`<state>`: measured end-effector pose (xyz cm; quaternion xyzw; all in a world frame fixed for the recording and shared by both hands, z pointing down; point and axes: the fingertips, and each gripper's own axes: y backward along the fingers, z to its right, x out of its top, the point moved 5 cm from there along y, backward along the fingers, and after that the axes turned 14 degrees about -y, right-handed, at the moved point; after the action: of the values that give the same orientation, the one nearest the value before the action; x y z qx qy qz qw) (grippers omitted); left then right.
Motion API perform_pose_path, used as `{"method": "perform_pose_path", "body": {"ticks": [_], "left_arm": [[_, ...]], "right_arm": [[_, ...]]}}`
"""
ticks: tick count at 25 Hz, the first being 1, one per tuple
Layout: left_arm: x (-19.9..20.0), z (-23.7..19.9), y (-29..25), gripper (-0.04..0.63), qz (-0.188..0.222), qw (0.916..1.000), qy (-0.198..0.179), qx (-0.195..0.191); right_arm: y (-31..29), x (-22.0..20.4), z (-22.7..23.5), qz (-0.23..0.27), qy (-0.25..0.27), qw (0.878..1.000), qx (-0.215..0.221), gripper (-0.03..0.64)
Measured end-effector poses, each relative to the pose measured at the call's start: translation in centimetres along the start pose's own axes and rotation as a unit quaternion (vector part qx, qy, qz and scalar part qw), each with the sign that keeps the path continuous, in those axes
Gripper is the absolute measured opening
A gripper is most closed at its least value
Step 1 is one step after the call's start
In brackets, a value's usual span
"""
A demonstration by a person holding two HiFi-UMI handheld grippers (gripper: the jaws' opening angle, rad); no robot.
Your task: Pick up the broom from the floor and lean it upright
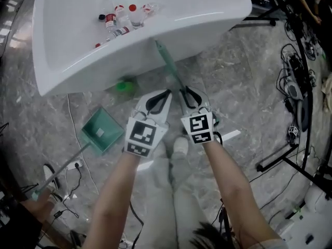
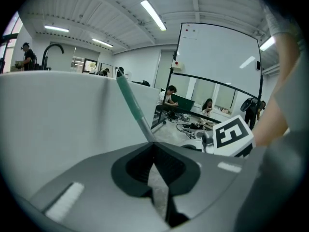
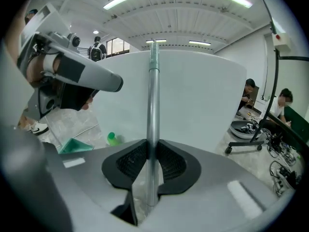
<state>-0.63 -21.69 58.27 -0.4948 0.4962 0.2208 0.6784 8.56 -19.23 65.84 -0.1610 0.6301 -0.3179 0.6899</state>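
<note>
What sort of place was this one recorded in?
Most likely a shared lab or workshop: a framed whiteboard, seated people working in the background, and cables and equipment stands spread over the marbled floor.

Your right gripper [image 1: 190,93] hides the lower part of the broom handle [image 1: 168,62]; labels on the far bottles [image 1: 122,18] are too small to read.

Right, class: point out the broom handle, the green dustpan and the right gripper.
broom handle [image 3: 153,81], right gripper view, on the silver shaft above the jaws.
green dustpan [image 1: 104,127], head view, on the middle of its pan.
right gripper [image 1: 190,91], head view, between its fingertips.
</note>
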Motion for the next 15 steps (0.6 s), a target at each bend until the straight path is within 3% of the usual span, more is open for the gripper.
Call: {"method": "perform_pose_path", "body": {"ticks": [15], "left_arm": [[5.0, -4.3, 2.2, 0.0, 0.03, 0.9971, 0.003, 0.07]], "right_arm": [[-3.2, 9.5, -0.8, 0.029, 0.0, 1.0, -0.006, 0.077]]}}
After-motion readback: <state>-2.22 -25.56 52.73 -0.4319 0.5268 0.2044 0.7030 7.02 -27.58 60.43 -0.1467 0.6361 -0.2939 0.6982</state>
